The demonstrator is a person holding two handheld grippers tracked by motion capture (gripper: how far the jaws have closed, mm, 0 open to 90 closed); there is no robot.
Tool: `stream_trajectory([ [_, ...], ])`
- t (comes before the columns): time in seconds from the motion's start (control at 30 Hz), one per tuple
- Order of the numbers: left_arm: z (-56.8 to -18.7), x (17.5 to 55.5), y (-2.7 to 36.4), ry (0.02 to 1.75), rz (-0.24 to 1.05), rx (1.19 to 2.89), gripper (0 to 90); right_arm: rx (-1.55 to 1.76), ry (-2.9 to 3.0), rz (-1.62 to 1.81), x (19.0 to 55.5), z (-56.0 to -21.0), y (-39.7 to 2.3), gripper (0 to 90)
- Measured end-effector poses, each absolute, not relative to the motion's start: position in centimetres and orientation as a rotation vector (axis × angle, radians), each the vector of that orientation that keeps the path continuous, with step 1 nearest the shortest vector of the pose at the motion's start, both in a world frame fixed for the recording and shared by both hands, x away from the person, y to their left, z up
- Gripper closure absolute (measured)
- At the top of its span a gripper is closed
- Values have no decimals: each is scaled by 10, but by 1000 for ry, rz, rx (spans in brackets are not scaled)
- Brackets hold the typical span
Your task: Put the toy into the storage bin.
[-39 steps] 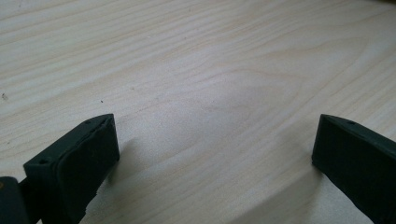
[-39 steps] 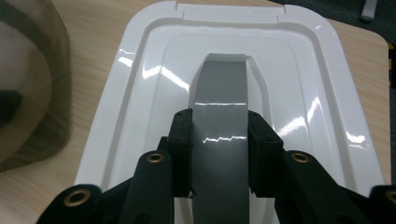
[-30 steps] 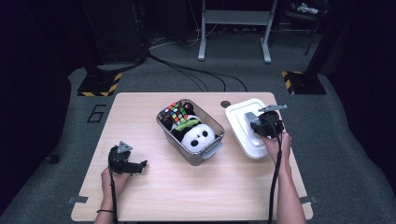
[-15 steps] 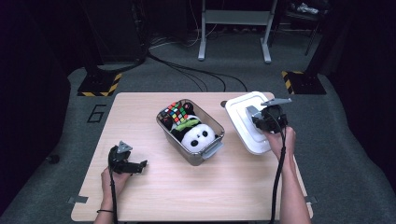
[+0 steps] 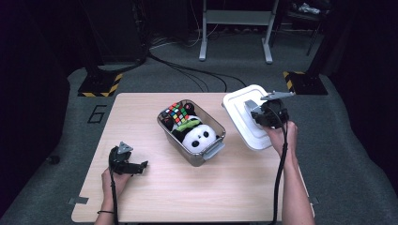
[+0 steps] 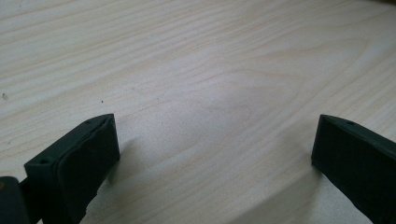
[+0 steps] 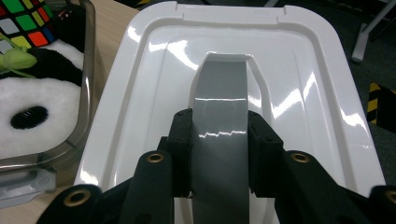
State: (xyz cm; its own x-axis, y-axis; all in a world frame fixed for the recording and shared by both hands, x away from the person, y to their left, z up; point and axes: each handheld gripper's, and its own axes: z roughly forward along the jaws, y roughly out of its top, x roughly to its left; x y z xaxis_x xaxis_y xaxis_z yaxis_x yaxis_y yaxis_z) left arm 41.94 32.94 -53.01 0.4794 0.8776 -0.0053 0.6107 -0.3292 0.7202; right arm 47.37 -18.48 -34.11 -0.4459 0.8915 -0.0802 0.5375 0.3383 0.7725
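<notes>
Lid (image 5: pixel 246 119), white plastic, sits at the right end of the table (image 5: pixel 155 197), its far and right edges hanging past the tabletop. Grey handle strap (image 7: pixel 219 135) runs down the lid's middle along its long axis, and my right gripper (image 7: pixel 219 140) is clamped across that strap: both pads press its two sides, jaws narrow. In the high view the same right gripper (image 5: pixel 268 114) is on top of the lid, my right hand (image 5: pixel 281 136) coming in from the near-right.

Key relation: the open clear bin (image 5: pixel 190 133) lies to the left of the lid, just beside it, a strip of table between them. In the right gripper view the bin wall (image 7: pixel 88 70) is at the left edge. So the lid has to travel left, toward the table's centre, to land on the bin. Bin's long axis runs diagonally, far-left to near-right; the lid's long axis looks roughly parallel, so I judge little turning needed.

Bin holds a panda plush (image 5: pixel 199 137) and a colour cube (image 5: pixel 176 112), both about rim height; plush may brush the lid.

Left gripper (image 5: pixel 124 161) rests on the table near-left, well apart from the bin, jaws wide with bare wood between them (image 6: pixel 210 116). Right hand is nearer to the lid.
</notes>
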Motion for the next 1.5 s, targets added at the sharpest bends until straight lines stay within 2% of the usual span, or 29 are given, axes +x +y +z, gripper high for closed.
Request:
stream_trajectory([
  [1.5,-530,419,330,1228,516,2061,11,1052,2263,1018,487,-312,-99,668],
])
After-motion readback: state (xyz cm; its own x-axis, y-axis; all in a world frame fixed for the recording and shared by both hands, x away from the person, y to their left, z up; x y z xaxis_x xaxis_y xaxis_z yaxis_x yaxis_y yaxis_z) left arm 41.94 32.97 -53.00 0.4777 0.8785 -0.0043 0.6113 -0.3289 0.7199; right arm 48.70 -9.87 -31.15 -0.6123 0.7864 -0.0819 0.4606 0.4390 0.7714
